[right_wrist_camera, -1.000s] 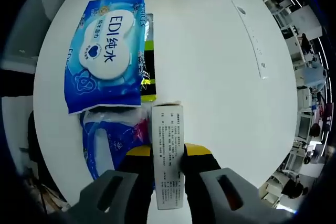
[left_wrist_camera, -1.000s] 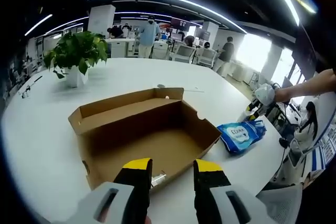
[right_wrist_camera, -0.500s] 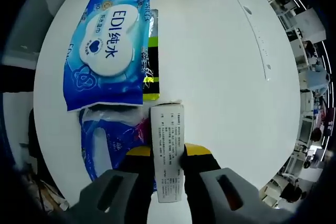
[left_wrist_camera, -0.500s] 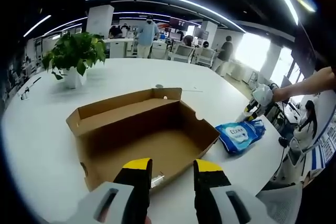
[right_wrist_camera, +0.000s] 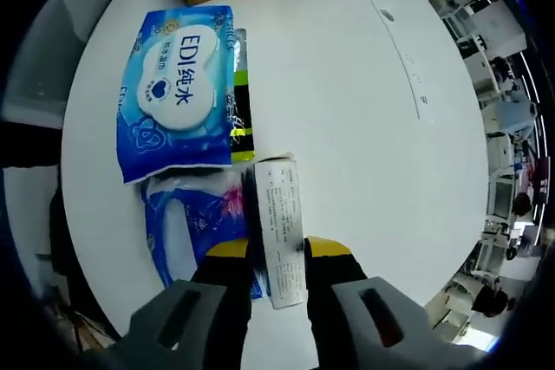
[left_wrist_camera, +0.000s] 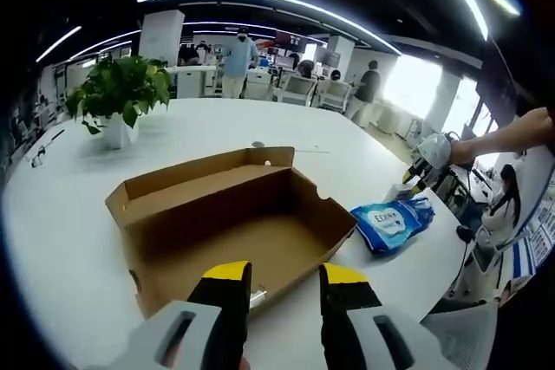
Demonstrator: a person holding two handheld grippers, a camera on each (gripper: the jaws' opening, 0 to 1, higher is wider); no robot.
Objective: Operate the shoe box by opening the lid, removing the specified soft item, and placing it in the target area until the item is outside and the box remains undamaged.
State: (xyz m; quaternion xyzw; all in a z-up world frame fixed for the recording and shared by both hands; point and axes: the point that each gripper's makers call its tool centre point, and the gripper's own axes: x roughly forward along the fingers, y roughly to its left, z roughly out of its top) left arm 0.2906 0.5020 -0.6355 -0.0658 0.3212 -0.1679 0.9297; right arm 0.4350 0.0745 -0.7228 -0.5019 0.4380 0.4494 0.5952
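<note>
I judge I'm at placing: my right gripper clamps a slim white carton over the tabletop, wet-wipes pack at 11 o'clock. Left gripper hangs open before the emptied shoe box. Next: lower, release.

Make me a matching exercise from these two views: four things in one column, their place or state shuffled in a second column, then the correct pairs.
Things:
1. shoe box
2. potted plant
3. white carton
4. blue wipes pack

Place or state:
A. between the right gripper's jaws
B. flat on the table, near its edge
C. open, nothing visible inside
D. upright beyond the box

Pairs: 1-C, 2-D, 3-A, 4-B
</note>
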